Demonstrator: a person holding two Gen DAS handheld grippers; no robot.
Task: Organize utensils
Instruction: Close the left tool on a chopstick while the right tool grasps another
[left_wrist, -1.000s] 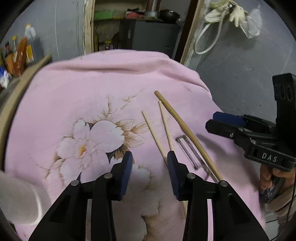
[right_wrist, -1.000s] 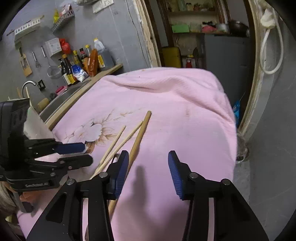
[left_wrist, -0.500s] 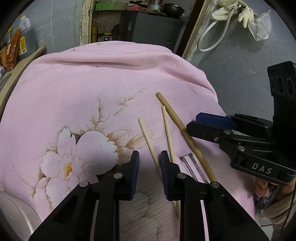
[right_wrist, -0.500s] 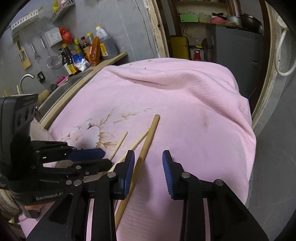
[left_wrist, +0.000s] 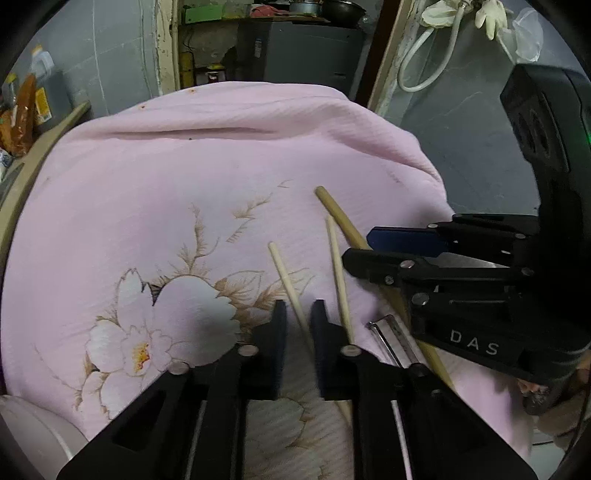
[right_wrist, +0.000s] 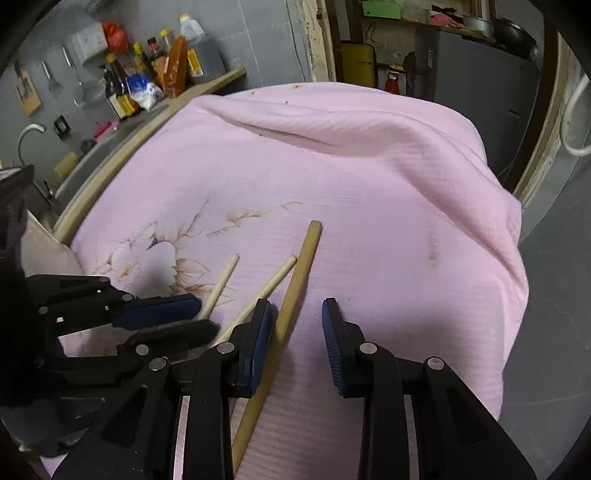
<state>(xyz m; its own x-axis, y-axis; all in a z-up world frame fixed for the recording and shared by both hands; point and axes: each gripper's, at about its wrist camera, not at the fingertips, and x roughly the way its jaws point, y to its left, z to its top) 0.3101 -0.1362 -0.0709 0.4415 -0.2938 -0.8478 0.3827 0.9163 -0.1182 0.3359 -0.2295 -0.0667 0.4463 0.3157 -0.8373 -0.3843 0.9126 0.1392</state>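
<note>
Closing in from both sides, the left gripper (left_wrist: 298, 314) has its jaws drawn nearly together around a thin pale chopstick (left_wrist: 286, 275); they have just been narrowing, and whether the pads actually press the stick I cannot tell. Beside it, the right gripper (right_wrist: 295, 321) has also been narrowing, yet its jaws stay clearly apart, straddling a thicker wooden stick (right_wrist: 295, 280) that runs close along the left blue pad (right_wrist: 260, 332) without being pinched. Between these two lies a second thin chopstick (left_wrist: 338, 273), angled so its far tip nearly meets the thick stick. All three rest on a pink cloth (left_wrist: 184, 192) printed with a pale flower (left_wrist: 166, 325). A small metal utensil (left_wrist: 391, 339) lies beside the thick stick, partly hidden under the right gripper's black body, too covered to identify. Near the left edge, a curved white object (left_wrist: 33, 435) shows only in part. Farther off, sauce bottles (right_wrist: 125, 88) crowd a wooden counter, and white hoses (left_wrist: 432, 48) hang on the grey wall.
</note>
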